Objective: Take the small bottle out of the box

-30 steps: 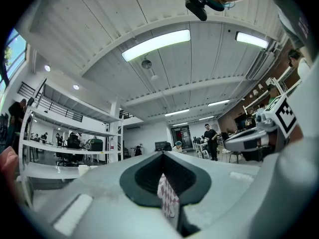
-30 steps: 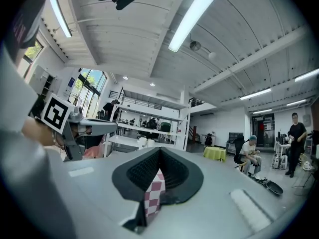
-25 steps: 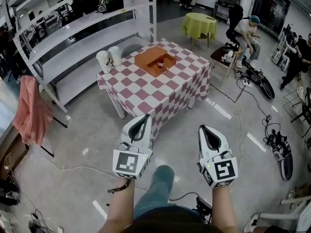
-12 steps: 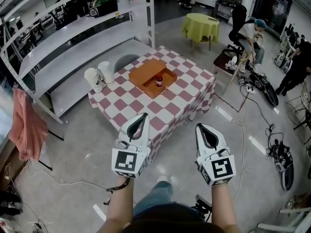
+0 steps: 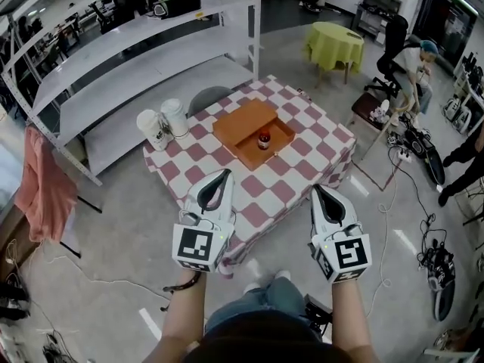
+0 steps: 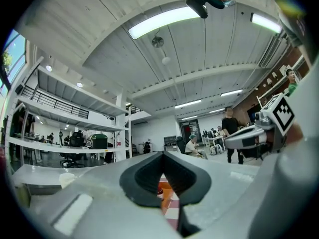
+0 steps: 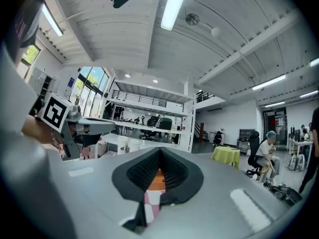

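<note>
While both tongs hover just short of the near edge of the checkered surface (image 5: 287,181), the cloth between that edge and the orange box (image 5: 243,121) lies bare. The box sits mid-surface. The small bottle (image 5: 264,139) stands upright in the box's open half. Two white cups (image 5: 155,131) crowd the left corner. The left tongs (image 5: 224,174) are pressed together, pinching nothing, and so are the right tongs (image 5: 317,190).
</note>
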Available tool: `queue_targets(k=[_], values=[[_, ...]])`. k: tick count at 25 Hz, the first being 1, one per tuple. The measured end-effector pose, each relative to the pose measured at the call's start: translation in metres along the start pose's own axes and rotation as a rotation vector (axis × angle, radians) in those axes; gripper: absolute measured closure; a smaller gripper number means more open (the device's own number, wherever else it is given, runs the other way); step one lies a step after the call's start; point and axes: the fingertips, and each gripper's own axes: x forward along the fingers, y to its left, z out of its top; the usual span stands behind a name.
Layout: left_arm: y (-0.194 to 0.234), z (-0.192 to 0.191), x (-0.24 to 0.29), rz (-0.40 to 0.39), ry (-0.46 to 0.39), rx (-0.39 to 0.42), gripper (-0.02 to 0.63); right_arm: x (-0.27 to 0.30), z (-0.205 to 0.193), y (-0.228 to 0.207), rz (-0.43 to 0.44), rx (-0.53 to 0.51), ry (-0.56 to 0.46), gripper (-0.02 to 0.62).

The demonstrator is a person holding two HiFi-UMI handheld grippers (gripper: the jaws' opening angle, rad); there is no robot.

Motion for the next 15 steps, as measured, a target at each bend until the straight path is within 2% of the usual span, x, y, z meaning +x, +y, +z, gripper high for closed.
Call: queue_targets(k=[9,15], values=[[0.044,-0.020,0.048,0.104,0.033,0.004,0.618,0.084,-0.024,-0.029,0.087,0.026,0.019,0.594],[0.071,-0.032,0.090,0.220,0.073,-0.018,0.618,0.150,-0.035,-0.060,0.181,0.019,0.031,0.594]])
